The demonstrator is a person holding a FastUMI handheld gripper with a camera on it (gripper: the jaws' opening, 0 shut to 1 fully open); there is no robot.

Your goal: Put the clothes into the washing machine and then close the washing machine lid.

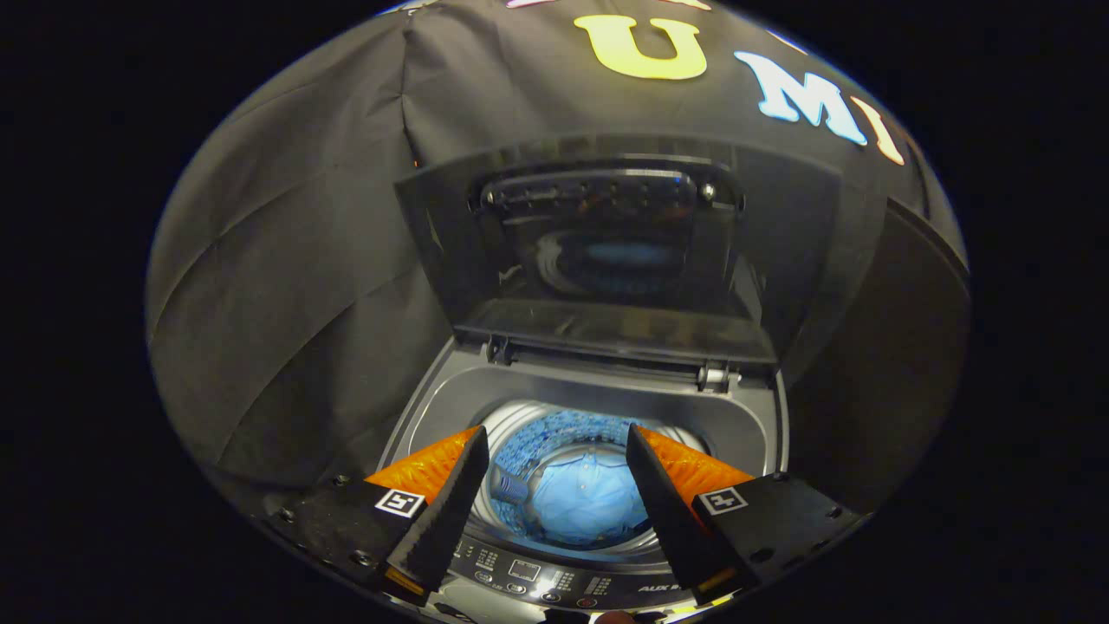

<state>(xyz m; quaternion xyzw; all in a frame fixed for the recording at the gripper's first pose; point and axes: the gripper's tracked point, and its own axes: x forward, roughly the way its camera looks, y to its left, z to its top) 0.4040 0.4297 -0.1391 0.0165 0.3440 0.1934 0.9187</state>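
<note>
A grey top-loading washing machine (745, 429) stands just ahead of me with its dark lid (606, 260) raised upright at the back. Down in the drum (567, 433) lies a light blue garment (589, 503), bunched on the bottom. My gripper (556, 442) hovers above the drum opening, open, with nothing between its orange and black fingers (442, 494). The garment shows in the gap between the fingers, well below them.
The machine's control panel (537, 576) with buttons runs along the near rim, under my fingers. Two hinges (712, 375) hold the lid at the back of the opening. Black cloth wall surrounds the machine on the left, right and behind.
</note>
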